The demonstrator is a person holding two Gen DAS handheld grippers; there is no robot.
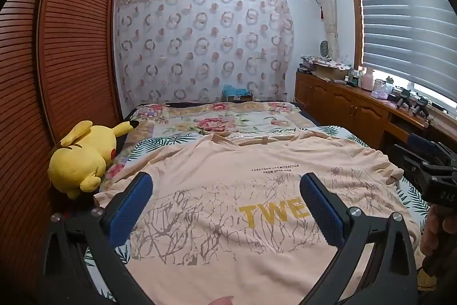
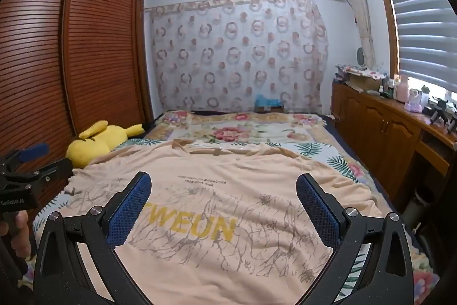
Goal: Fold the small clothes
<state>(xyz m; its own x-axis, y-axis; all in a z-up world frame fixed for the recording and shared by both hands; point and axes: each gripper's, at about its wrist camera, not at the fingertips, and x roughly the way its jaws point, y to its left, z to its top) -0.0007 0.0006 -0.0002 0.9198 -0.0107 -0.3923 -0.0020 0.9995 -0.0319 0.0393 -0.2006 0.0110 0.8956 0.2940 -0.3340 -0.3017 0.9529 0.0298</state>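
Peach T-shirt (image 1: 228, 190) lies spread flat, print up, on the bed (image 1: 228, 119). We see left gripper (image 1: 225, 190) and right gripper (image 2: 224, 187) above it, jaws wide apart, gripping nothing. Yellow plush toy (image 1: 82, 156) beside shirt's left edge.

A T-shirt (image 1: 228, 207) is lying flat on the bed (image 1: 228, 119). A stuffed toy (image 1: 82, 156) is lying to its left, by the wardrobe (image 1: 65, 47). A cabinet (image 2: 385, 127) is standing on the right. A curtain (image 2: 237, 53) is hanging behind the bed.
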